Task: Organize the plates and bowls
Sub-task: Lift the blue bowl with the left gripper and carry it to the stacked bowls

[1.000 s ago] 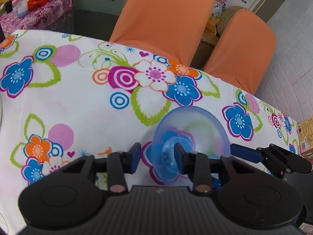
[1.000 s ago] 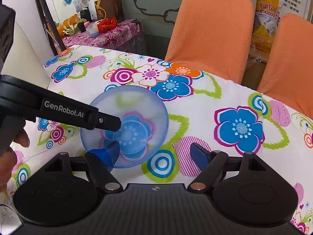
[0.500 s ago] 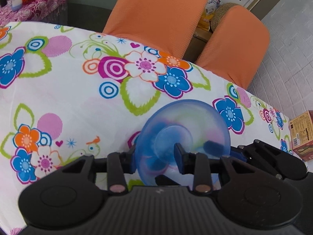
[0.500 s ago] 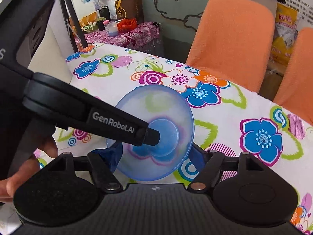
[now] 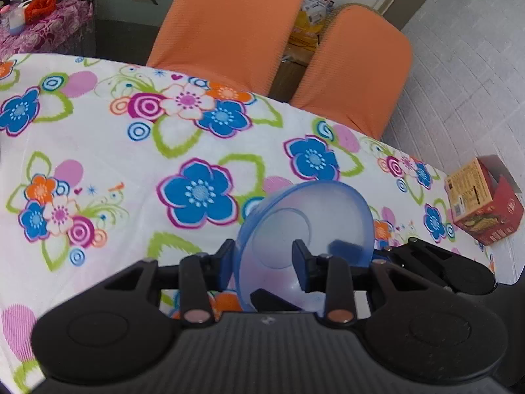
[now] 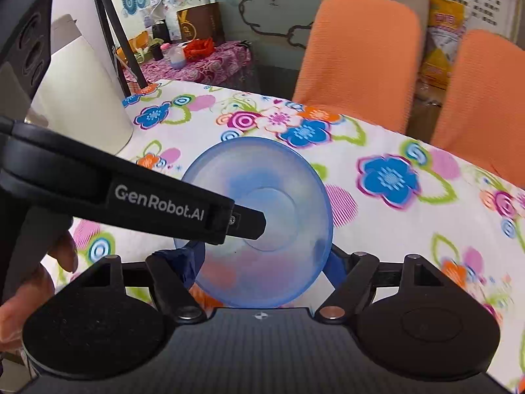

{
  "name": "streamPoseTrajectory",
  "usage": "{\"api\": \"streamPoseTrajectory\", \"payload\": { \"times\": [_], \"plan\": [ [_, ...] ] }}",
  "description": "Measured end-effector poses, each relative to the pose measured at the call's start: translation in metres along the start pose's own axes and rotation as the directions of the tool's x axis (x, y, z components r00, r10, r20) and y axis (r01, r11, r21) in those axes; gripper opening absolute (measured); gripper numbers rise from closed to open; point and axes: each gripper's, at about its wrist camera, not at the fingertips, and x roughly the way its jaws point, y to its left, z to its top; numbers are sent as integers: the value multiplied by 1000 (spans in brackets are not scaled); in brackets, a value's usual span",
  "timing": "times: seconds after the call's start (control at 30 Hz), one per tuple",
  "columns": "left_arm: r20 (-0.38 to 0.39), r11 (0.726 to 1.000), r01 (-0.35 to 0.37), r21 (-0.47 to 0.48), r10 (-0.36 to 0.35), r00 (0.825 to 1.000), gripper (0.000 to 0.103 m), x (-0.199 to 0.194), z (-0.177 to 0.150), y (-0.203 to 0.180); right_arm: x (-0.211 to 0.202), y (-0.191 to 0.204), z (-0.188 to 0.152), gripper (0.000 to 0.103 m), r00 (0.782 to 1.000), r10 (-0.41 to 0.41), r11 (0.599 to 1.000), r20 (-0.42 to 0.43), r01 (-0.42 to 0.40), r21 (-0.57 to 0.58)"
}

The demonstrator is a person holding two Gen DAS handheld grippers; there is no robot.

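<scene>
A translucent blue bowl point(image 5: 305, 229) hangs tilted above the flowered tablecloth point(image 5: 131, 151), its rim turned sideways. My left gripper point(image 5: 264, 262) is shut on the bowl's wall, one finger inside and one outside. In the right wrist view the bowl point(image 6: 279, 177) faces the camera, and the left gripper's inner finger point(image 6: 249, 223) reaches to its centre. My right gripper point(image 6: 262, 262) is open, its two blue pads standing wide apart on either side of the bowl's lower rim. Whether the pads touch the rim cannot be seen.
Two orange chairs point(image 5: 229, 29) point(image 5: 354, 65) stand against the table's far edge. A red and yellow box point(image 5: 482, 200) sits on the floor to the right. A white upright roll point(image 6: 78, 98) and a side table point(image 6: 197, 65) with clutter are at the left. A hand point(image 6: 29, 289) holds the left gripper.
The bowl has come up off the tablecloth and tipped onto its side in the left gripper. It now sits between the right gripper's open fingers, which were beside it a second ago.
</scene>
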Motion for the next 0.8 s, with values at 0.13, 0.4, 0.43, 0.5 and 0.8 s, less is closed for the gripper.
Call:
{"api": "streamPoseTrajectory", "payload": {
  "times": [0.13,0.4,0.43,0.5,0.8],
  "plan": [
    [-4,998,35,43,-35,999,35,-16,-34,-42,-39,-7,-33,63,999,-49,999,-3,49,24],
    [-100,989,92,120,-80,992,35,-18,-112,-110,-96,-23,-107,64,992,-123,989,-17,124,78],
    [-112,987,99,127,-85,990,35,-18,-122,-116,-102,-25,-116,64,992,-125,988,-17,126,88],
    [-131,984,106,142,-88,988,35,-17,-138,-125,-108,-28,-130,65,993,-117,988,-22,119,103],
    [-151,986,85,141,-63,986,41,-21,-165,-123,-118,-29,-158,62,998,-67,988,2,66,139]
  ]
}}
